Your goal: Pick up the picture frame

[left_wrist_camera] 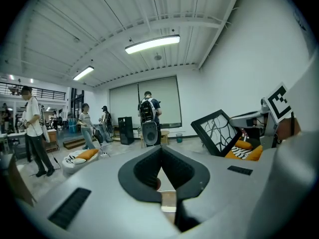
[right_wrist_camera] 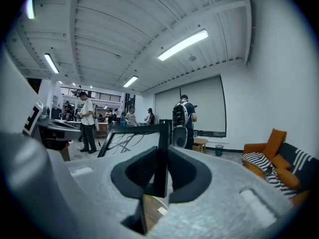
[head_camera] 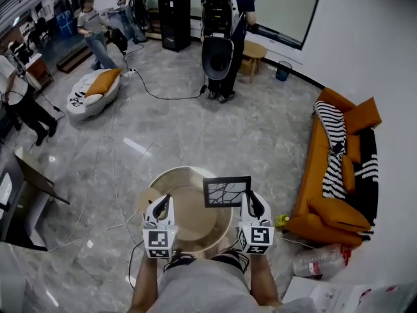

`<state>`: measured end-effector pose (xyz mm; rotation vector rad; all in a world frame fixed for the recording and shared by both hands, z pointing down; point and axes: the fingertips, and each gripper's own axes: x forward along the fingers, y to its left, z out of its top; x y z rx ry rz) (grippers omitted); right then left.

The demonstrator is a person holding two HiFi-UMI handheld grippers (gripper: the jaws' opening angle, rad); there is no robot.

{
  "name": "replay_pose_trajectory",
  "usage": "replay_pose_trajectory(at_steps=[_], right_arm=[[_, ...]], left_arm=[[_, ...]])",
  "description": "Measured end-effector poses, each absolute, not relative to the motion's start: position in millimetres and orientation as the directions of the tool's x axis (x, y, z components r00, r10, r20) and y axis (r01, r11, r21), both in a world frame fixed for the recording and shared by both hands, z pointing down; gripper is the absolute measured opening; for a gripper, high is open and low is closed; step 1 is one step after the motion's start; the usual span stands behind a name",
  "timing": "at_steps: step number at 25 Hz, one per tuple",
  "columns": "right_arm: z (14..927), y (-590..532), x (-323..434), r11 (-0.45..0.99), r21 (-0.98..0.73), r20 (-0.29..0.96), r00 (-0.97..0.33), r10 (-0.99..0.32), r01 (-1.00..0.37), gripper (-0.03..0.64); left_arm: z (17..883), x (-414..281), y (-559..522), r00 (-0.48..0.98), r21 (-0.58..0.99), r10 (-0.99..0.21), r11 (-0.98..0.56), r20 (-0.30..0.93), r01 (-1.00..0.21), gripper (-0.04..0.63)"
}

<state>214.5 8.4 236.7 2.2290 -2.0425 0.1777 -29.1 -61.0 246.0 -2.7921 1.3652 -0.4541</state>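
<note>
The picture frame [head_camera: 226, 192] is black, with dark branching lines on white. It hangs upright above the round wooden table [head_camera: 171, 178]. My right gripper [head_camera: 249, 199] is shut on its right edge. In the right gripper view the frame's black bar [right_wrist_camera: 162, 148] stands pinched between the pads of the right gripper [right_wrist_camera: 162, 159], and the picture [right_wrist_camera: 124, 142] spreads to the left. My left gripper [head_camera: 165, 202] hovers to the frame's left, apart from it, holding nothing. In the left gripper view the left gripper [left_wrist_camera: 160, 156] has its jaws together, and the frame [left_wrist_camera: 217, 132] tilts at the right.
An orange sofa [head_camera: 339, 175] with striped cushions runs along the right wall. Several people stand at the back, one [head_camera: 225, 31] with a backpack. A white and orange beanbag [head_camera: 94, 90] lies far left. Cables cross the floor. A plastic bottle [head_camera: 316, 261] lies near my right.
</note>
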Motion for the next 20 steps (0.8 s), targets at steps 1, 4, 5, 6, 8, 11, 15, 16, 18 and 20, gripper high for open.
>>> replay_pose_trajectory(at_steps=[1, 4, 5, 6, 8, 11, 15, 16, 18, 20], right_arm=[[236, 10, 214, -0.088, 0.003, 0.159, 0.087, -0.983, -0.996, 0.063], [234, 13, 211, -0.087, 0.005, 0.151, 0.087, -0.985, -0.996, 0.063], [233, 12, 209, -0.085, 0.008, 0.149, 0.085, -0.985, -0.996, 0.063], [232, 10, 207, -0.082, 0.013, 0.148, 0.083, -0.986, -0.997, 0.063], [229, 7, 202, -0.077, 0.018, 0.148, 0.078, -0.986, -0.997, 0.063], [228, 3, 197, -0.076, 0.016, 0.146, 0.078, -0.986, -0.997, 0.063], [227, 1, 185, -0.075, 0.015, 0.143, 0.076, -0.987, -0.997, 0.063], [227, 1, 183, -0.075, 0.016, 0.143, 0.076, -0.987, -0.997, 0.063], [227, 3, 186, -0.073, 0.016, 0.145, 0.075, -0.987, -0.997, 0.063], [227, 6, 196, -0.071, 0.013, 0.145, 0.072, -0.987, -0.997, 0.063]], left_arm=[[246, -28, -60, 0.582, -0.126, -0.773, -0.623, 0.254, -0.772, 0.017], [243, -26, -58, 0.588, -0.131, -0.771, -0.627, 0.247, -0.768, 0.017], [243, -27, -59, 0.589, -0.131, -0.770, -0.629, 0.245, -0.767, 0.017], [243, -29, -60, 0.590, -0.129, -0.770, -0.629, 0.243, -0.767, 0.017], [242, -32, -62, 0.591, -0.125, -0.770, -0.629, 0.242, -0.768, 0.017], [242, -38, -66, 0.593, -0.122, -0.768, -0.630, 0.241, -0.767, 0.017], [243, -50, -67, 0.593, -0.118, -0.769, -0.629, 0.237, -0.768, 0.017], [244, -52, -67, 0.593, -0.117, -0.769, -0.629, 0.238, -0.769, 0.017], [244, -48, -65, 0.592, -0.116, -0.770, -0.628, 0.240, -0.769, 0.017], [243, -38, -62, 0.591, -0.119, -0.770, -0.628, 0.242, -0.769, 0.017]])
